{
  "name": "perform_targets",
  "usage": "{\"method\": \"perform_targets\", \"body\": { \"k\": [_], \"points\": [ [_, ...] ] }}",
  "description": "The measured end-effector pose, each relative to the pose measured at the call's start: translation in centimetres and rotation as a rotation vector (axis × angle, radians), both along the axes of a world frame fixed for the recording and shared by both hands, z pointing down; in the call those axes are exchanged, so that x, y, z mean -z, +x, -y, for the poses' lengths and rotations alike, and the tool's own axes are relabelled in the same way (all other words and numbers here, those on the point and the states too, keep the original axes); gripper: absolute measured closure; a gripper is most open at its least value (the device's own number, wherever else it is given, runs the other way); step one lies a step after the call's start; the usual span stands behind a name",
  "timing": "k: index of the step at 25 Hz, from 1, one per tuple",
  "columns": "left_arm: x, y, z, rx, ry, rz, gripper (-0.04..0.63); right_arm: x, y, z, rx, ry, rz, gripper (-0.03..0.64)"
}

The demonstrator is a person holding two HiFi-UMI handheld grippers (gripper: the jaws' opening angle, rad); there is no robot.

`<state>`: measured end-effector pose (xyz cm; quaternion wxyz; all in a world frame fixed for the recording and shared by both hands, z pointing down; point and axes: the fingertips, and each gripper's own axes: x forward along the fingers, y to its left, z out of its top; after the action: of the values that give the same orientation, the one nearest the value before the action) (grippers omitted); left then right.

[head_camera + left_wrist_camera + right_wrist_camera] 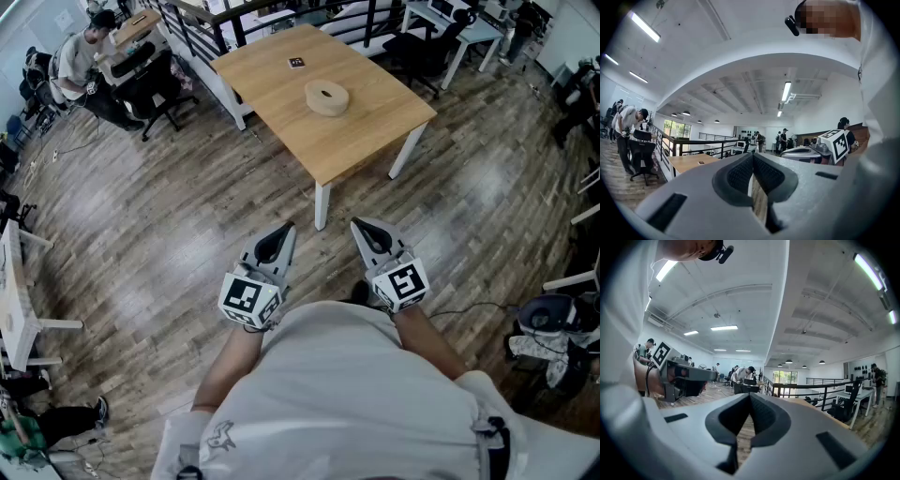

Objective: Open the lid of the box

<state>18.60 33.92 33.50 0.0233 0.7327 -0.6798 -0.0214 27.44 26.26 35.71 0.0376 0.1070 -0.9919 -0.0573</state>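
Approach not yet begun: the grey left gripper (284, 232) and right gripper (360, 226), fingers together on nothing, hover well short of the round pale wooden box (326, 97) at twelve o'clock on the light wooden counter (370, 141), so stepping closer likely comes next.

Round pale-wood box (326, 101), lid (330, 91) on, sits flat near the middle of the wooden table (375, 136)

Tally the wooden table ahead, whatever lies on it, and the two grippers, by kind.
Wooden table: 1
Round box: 1
Small dark square: 1
Grippers: 2, the left gripper and the right gripper, both shut and empty
Total: 5
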Motion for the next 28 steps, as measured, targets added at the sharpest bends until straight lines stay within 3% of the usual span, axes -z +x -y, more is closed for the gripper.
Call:
{"method": "perform_targets", "body": {
  "k": [24, 28],
  "points": [
    [-1.0, -1.7, -1.0, 0.013, 0.008, -0.011, 0.589, 0.1, -1.9, -0.2, -0.023, 0.01, 0.019, 0.61],
    [-1.7, -1.9, -0.8, 0.019, 0.002, -0.023, 0.588, -0.4, -2.1, 0.2, -0.025, 0.003, 0.006, 0.578]
  ]
}}
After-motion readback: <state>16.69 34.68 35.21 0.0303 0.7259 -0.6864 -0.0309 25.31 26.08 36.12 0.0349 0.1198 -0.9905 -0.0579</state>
